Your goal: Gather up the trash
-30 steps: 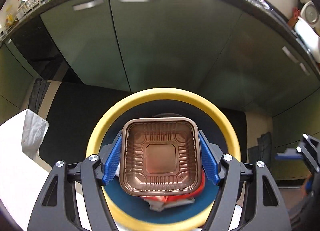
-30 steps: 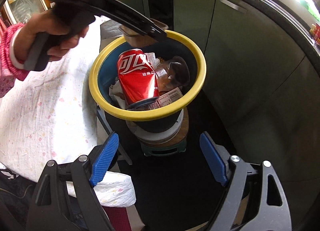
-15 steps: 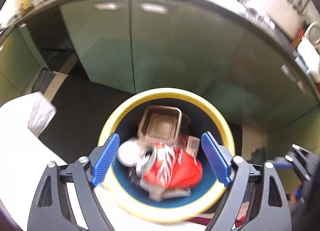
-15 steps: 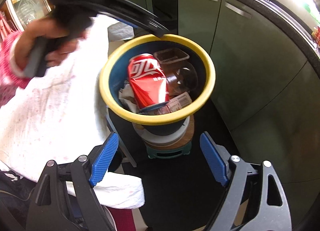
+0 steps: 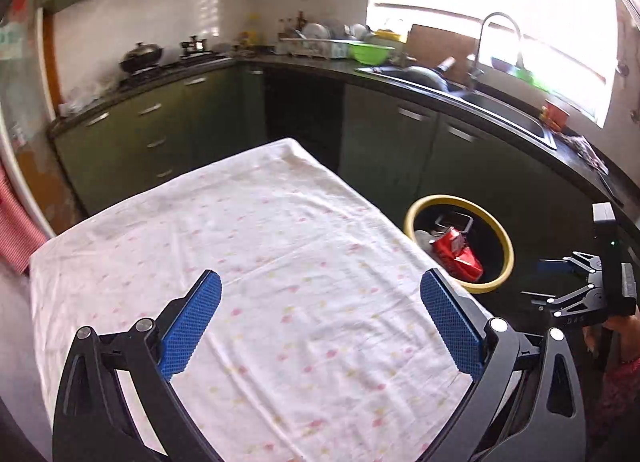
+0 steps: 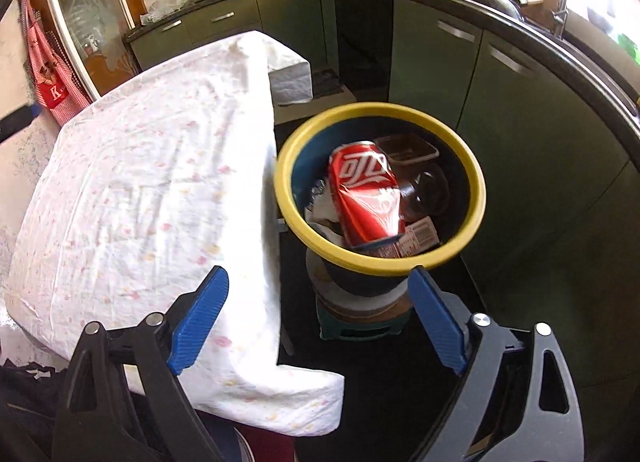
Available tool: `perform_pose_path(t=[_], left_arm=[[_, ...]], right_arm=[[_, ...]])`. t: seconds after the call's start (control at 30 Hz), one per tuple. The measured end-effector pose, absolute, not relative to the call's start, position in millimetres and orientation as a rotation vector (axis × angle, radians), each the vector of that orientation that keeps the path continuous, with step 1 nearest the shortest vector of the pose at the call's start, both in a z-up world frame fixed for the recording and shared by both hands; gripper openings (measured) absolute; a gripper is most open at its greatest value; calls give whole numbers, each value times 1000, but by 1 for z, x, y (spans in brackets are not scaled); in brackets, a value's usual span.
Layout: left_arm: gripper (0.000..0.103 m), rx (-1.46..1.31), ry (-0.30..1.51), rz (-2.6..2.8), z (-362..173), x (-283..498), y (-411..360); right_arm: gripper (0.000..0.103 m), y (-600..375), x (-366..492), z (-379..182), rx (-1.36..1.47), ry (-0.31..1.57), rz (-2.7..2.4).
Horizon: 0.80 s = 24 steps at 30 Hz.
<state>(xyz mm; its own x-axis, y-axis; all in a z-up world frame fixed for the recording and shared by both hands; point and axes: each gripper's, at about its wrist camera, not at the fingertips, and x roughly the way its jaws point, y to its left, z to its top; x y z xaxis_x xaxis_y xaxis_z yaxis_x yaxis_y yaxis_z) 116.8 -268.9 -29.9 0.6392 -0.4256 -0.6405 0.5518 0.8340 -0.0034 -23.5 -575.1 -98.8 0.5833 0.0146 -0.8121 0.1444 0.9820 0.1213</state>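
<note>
Over the cloth-covered table (image 5: 248, 246), the left gripper (image 5: 320, 326) hangs with jaws spread, nothing between them. The right gripper (image 6: 316, 318) (also released) points at the yellow-rimmed bin (image 6: 460, 250) beside the table — inside lie a red can (image 6: 366, 192), a brown tray (image 6: 408, 148), and scraps too jumbled to identify.

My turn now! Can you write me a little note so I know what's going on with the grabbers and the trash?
Left gripper: open, holding nothing, over the white tablecloth.
Right gripper: open, holding nothing, near the table's edge, facing the yellow-rimmed bin.
In the bin: red can, brown plastic tray, a clear cup and some paper wrappers.
Done: all the trash in view is in the bin, which stands on a stool beside the table.
Left: no trash shows on the cloth. Check spots the cameras miss.
</note>
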Motion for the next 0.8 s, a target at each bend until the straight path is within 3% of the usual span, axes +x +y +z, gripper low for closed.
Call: perform_pose_path(t=[0.13,0.37,0.8], left_arm=[[98,133,643,-408,-28,92,-195],[98,75,599,-231,-27,47,-99],[98,-6,471,-222,-1,-42,-56]], right_arm=[[96,-554,-24,-81,163,893,-74],[96,-521,-42,-53,111,804,-101],[96,-486,-115,-1,80,588,-169]])
